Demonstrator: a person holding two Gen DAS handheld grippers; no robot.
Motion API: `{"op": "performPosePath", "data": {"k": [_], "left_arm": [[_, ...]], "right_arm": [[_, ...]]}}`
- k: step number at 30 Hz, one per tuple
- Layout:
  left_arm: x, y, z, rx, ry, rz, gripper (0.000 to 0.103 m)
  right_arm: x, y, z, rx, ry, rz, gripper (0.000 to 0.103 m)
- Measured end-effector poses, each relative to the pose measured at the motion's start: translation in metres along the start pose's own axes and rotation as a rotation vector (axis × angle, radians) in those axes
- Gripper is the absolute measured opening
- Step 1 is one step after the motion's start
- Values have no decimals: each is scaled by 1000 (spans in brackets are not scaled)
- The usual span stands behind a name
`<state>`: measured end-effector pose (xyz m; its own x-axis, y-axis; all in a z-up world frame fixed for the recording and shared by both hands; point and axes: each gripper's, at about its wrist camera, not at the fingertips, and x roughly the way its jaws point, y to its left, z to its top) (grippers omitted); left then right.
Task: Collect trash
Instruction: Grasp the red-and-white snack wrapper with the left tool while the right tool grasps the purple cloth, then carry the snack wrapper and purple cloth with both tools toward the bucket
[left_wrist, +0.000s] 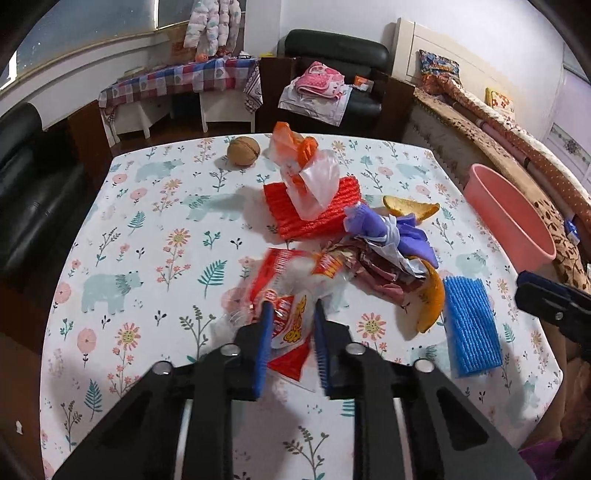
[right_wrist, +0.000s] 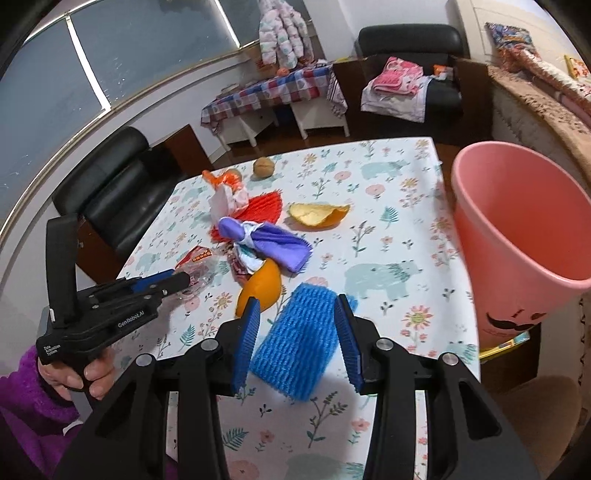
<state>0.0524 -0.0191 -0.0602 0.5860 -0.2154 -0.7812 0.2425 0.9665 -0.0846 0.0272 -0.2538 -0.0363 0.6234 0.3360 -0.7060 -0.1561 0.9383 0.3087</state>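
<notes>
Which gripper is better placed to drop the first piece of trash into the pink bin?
Right. The right gripper straddles the blue foam net, close to the pink bin. The left gripper straddles a red snack wrapper farther away.

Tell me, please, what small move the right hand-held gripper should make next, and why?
Probably close the right hand-held gripper on the blue foam net. Its jaws stand open on either side of the net, which lies on the table, and the pink bin waits empty just to the right. The left hand-held gripper is already busy at the red snack wrapper.
</notes>
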Motion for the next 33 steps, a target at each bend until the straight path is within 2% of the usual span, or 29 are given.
{"op": "performPosePath", "data": {"k": [2, 5, 12, 22, 26, 33], "left_arm": [[-5, 3, 0, -9, -9, -6, 7], [-13, 10, 1, -43, -27, -26, 6], [-28, 26, 7, -111, -58, -55, 6], [-31, 34, 9, -135, -62, -55, 6], [-25, 37, 11, -145, -49, -56, 6], [-23, 37, 13, -149, -44, -56, 6]], "right_arm": [[4, 1, 2, -6, 9, 5, 42], [9, 2, 7, -17, 5, 8, 42], [32, 14, 30, -120, 14, 40, 42], [81, 27, 59, -319, 118, 71, 42], [95, 27, 60, -360, 155, 75, 42], [106, 23, 66, -380, 151, 61, 42]]}}
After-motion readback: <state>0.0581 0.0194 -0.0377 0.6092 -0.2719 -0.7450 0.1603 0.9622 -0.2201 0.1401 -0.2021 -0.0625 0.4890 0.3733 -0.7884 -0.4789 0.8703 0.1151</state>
